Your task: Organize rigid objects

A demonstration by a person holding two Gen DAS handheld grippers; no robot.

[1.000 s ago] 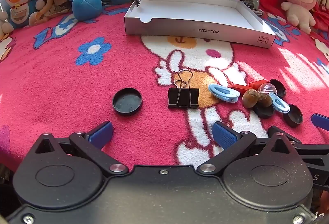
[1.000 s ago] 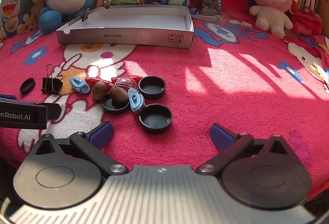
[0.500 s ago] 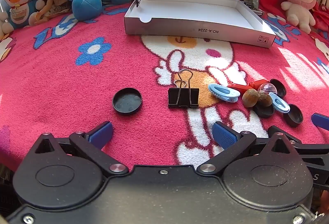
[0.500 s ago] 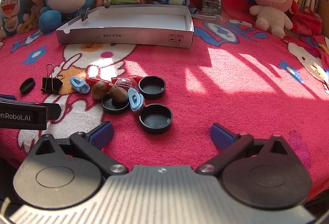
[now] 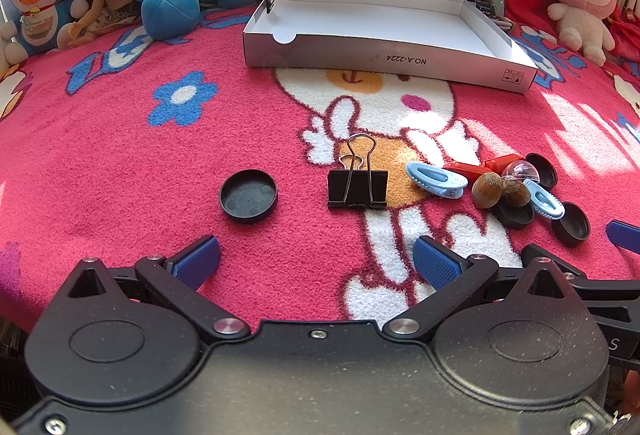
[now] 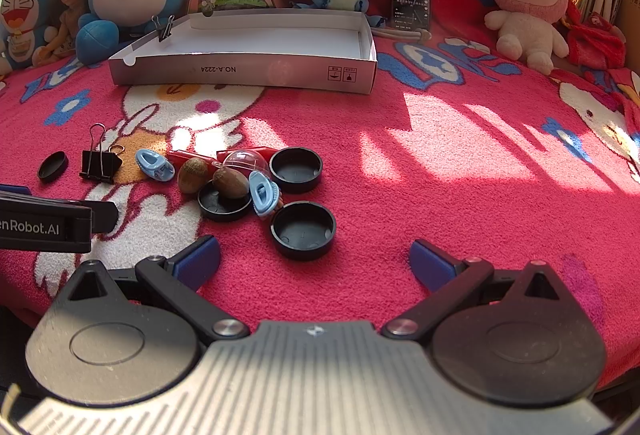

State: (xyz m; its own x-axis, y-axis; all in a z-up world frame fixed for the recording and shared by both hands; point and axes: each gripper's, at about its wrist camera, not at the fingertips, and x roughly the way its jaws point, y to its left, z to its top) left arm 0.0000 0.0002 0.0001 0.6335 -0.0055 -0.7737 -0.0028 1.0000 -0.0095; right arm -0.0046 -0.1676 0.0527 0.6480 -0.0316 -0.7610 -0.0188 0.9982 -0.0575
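Box [image 5: 384, 47] holds only a clip [image 6: 163, 29] on its wall; both grippers' jaws gape wide.

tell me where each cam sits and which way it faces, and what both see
Left wrist: on the left gripper, low over the blanket, facing the binder clip, lone black cap and white box; its open jaws show, plus part of the other gripper at the right edge.
Right wrist: on the right gripper, further right, facing the pile of caps; open jaws show, left gripper at the left edge.
Shared: clip, box, pile, plush toys.
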